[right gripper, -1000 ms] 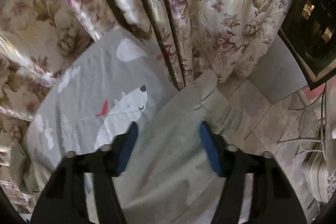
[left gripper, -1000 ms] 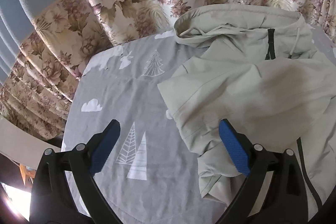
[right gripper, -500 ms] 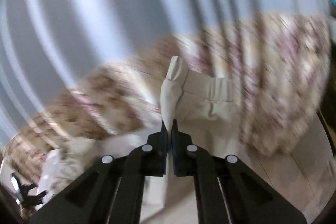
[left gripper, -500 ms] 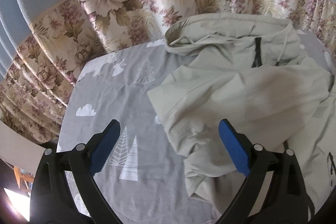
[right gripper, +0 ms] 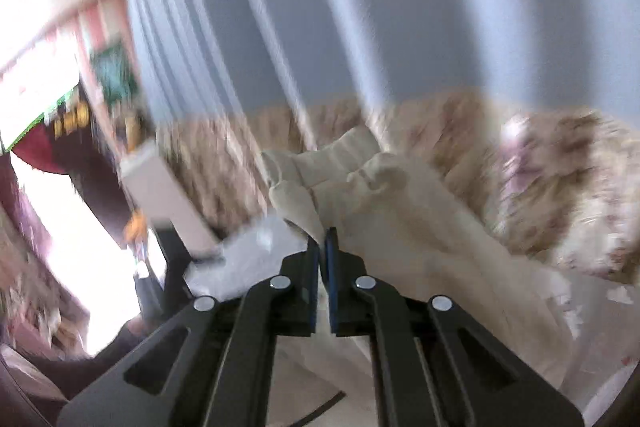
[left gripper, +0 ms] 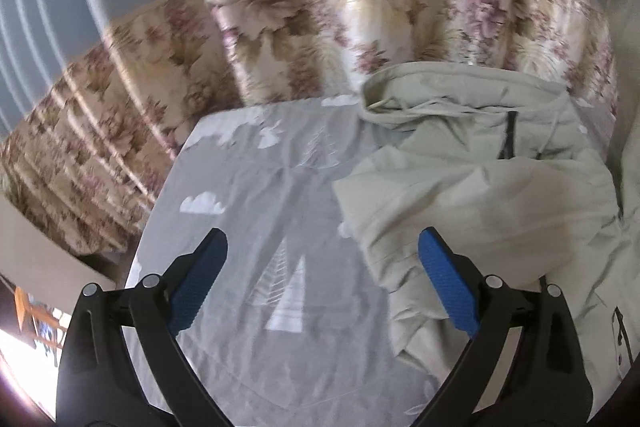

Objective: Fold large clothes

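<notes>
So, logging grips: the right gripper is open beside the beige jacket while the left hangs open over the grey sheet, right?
Not quite. The right gripper is shut on the beige jacket, as the right wrist view shows. The left gripper does hang open over the grey sheet.

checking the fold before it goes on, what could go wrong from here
The right gripper pinches only a thin edge of the jacket, so the fabric may slip out mid-swing. The left gripper is open over the sheet, holding nothing, so the jacket could drag or bunch. The right view is blurred from fast motion; the sleeve may land crooked.
</notes>
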Demonstrator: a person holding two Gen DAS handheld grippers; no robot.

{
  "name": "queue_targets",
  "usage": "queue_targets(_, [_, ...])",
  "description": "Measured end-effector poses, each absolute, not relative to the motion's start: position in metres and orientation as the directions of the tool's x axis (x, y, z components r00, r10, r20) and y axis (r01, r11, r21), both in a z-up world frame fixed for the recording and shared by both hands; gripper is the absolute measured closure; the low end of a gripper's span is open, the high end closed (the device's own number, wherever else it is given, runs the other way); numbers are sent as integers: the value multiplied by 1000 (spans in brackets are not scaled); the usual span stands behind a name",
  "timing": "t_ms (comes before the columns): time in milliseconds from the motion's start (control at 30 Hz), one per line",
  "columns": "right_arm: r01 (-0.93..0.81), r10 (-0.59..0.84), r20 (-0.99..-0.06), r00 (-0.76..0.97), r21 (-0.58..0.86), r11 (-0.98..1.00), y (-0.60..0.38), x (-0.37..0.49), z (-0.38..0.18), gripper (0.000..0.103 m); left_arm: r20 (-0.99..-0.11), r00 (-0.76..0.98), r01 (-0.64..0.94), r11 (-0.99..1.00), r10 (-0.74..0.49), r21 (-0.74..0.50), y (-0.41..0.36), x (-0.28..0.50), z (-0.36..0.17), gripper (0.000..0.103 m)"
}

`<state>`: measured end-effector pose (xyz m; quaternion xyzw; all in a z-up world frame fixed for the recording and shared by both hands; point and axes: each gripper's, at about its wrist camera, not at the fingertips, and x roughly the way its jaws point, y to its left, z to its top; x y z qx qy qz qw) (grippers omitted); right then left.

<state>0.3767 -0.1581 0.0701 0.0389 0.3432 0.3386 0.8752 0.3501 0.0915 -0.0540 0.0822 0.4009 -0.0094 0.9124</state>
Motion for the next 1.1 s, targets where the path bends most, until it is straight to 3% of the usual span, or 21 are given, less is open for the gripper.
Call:
queue_targets(100, [-535,562,-754,340,337,775,-116,400,-11,96,-746,660,48,986,87,158,106,352,-63,7])
queue_targets(167, [-520,508,-804,310,304,798,-110,397,-35,82,-758,643,35,985,109,172,113,353,-69,7])
queue_targets(233, [-516,498,-799,338,285,808,-125,386,-31,62,-762,638,36,983,116,180,116,353,-71,7])
queue_targets(300, [-480,495,-768,405,283,831,-155,373,-12,52,-761,640,54,982,106,182,110,355,-70,7])
queue_targets(333, [-439,444,-759,476,232,868,-177,365,-1,43,-761,642,63,982,98,180,107,355,-70,7])
queue_targets(400, [-335,314,-754,578,132,933,-212,355,7,35,-771,635,115,982,45,152,91,363,-72,6])
queue_targets(533, [-60,80,-793,604,55,997,-296,344,-20,35,-814,579,190,979,-47,78,54,387,-90,5])
queue_targets(633, [59,37,-818,574,87,995,-333,336,-48,35,-871,461,281,959,-173,-42,23,412,-114,13])
queue_targets(700, [103,108,-829,549,195,975,-352,333,-73,35,-906,376,304,950,-194,-77,5,425,-135,48])
queue_targets(733, [112,165,-830,533,262,958,-358,335,-89,37,-912,379,290,956,-157,-45,-1,427,-141,53])
queue_targets(767, [106,192,-829,526,287,952,-355,334,-97,44,-907,396,281,959,-145,-31,-2,425,-140,62])
queue_targets(800, [84,225,-824,520,311,947,-348,333,-106,74,-896,417,277,960,-151,-33,-1,420,-135,68])
queue_targets(833, [55,230,-829,510,298,953,-337,335,-112,82,-881,442,273,961,-167,-45,2,413,-128,72])
queue_targets(967, [-120,199,-851,486,160,980,-287,323,-113,87,-844,525,245,969,-112,24,29,368,-113,73])
queue_targets(1100, [-112,12,-874,485,-49,993,-283,328,-124,90,-859,510,255,962,-47,99,35,352,-135,71])
